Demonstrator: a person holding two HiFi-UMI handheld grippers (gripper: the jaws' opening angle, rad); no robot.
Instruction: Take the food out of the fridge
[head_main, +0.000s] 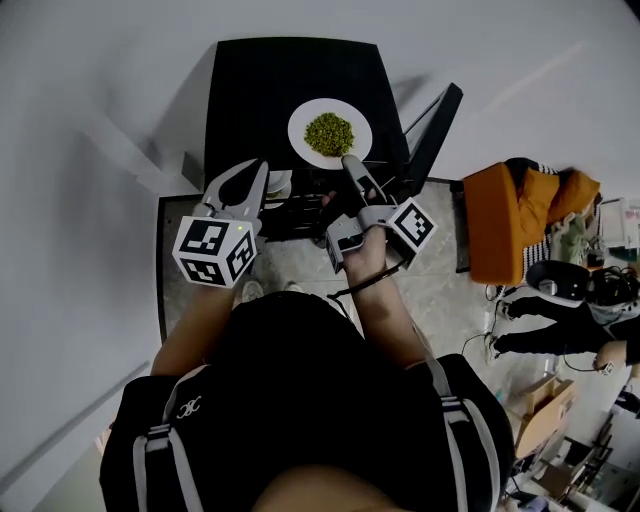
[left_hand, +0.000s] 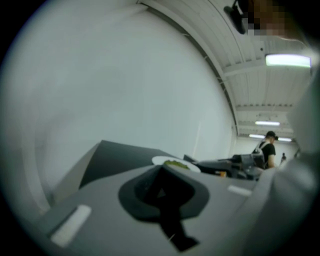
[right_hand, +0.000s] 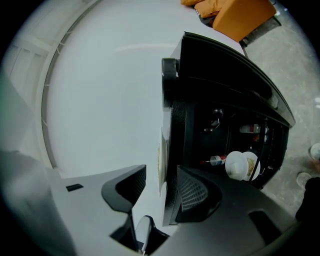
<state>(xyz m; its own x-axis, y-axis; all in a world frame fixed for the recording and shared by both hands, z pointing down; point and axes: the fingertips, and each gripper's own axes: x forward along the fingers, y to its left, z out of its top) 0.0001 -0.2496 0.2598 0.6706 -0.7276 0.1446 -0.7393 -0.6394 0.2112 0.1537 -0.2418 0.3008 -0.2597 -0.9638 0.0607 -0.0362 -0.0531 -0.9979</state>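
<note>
Plate (head_main: 300, 118) of green food (head_main: 329, 133) is out on top of the fridge (head_main: 255, 90) — your right gripper (head_main: 351, 163) has its jaws half apart astride the rim, unpressed, your left gripper (head_main: 260, 170) is closed on nothing — white dishes (right_hand: 241, 165) remain inside.

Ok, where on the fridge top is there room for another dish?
The fridge top is bare left of and behind the plate of green food. Its right side is crowded: the plate, with the right hand-held gripper at its rim.
</note>
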